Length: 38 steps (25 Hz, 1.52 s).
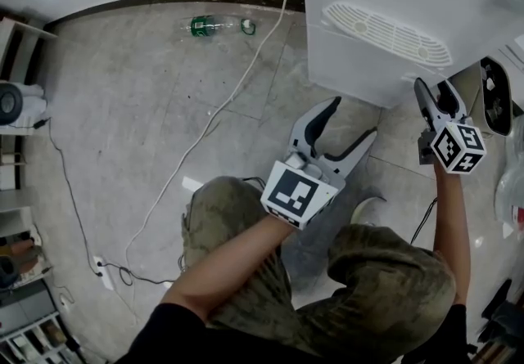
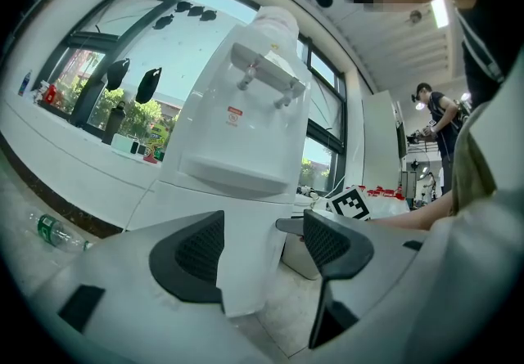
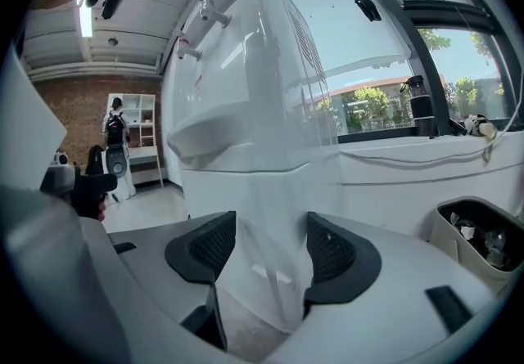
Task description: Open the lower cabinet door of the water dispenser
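The white water dispenser (image 1: 385,31) stands at the upper right of the head view, its lower cabinet front (image 1: 348,68) shut. My left gripper (image 1: 354,117) is open, a short way in front of the cabinet's lower edge. In the left gripper view the left gripper (image 2: 262,240) frames the cabinet (image 2: 246,272) between its jaws without touching it. My right gripper (image 1: 432,86) is open at the dispenser's right front corner. The right gripper view shows the right gripper (image 3: 266,244) with that corner (image 3: 262,207) between its jaws, nothing gripped.
A green bottle (image 1: 211,25) lies on the floor by the wall. A white cable (image 1: 237,92) runs across the tiles to a power strip (image 1: 102,271). A bin (image 1: 495,96) stands right of the dispenser. Shelves (image 1: 16,109) line the left. The person's knees fill the foreground.
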{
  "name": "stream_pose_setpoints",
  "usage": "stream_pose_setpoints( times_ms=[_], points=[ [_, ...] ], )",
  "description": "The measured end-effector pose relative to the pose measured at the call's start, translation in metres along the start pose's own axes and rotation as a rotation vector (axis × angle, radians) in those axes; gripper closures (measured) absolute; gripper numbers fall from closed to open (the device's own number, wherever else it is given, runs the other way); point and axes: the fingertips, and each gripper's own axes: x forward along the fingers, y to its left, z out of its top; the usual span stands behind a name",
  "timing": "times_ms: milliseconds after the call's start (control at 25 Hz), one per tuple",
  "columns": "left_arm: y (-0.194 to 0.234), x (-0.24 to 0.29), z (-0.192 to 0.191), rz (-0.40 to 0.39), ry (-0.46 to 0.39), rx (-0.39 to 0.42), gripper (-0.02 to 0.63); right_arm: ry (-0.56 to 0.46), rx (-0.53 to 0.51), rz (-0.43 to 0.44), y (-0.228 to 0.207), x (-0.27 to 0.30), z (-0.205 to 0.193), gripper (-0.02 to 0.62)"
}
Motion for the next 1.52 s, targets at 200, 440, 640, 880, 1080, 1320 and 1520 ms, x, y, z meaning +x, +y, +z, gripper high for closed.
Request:
stream_pose_setpoints(
  times_ms=[200, 440, 640, 880, 1080, 1320, 1520],
  points=[
    [0.0, -0.006, -0.001, 0.001, 0.005, -0.001, 0.326, 0.002, 0.007, 0.0, 0.0, -0.002, 0.0, 0.354],
    [0.0, -0.006, 0.003, -0.004, -0.001, -0.017, 0.325, 0.0, 0.008, -0.007, 0.0, -0.003, 0.0, 0.354],
    [0.002, -0.006, 0.003, -0.004, -0.002, -0.007, 0.326, -0.003, -0.045, 0.001, 0.008, -0.015, -0.005, 0.354],
    [-0.011, 0.002, -0.007, -0.035, 0.018, 0.008, 0.325, -0.003, -0.026, 0.03, 0.016, -0.024, -0.009, 0.354],
    [-0.021, 0.008, -0.016, -0.055, 0.03, 0.009, 0.325, -0.004, -0.028, 0.074, 0.026, -0.035, -0.013, 0.354],
    [-0.033, 0.012, -0.022, -0.085, 0.041, 0.027, 0.325, 0.014, -0.075, 0.125, 0.037, -0.047, -0.018, 0.364],
    [-0.039, 0.011, -0.021, -0.08, 0.02, 0.043, 0.327, -0.01, -0.045, 0.145, 0.036, -0.057, -0.022, 0.444]
  ],
)
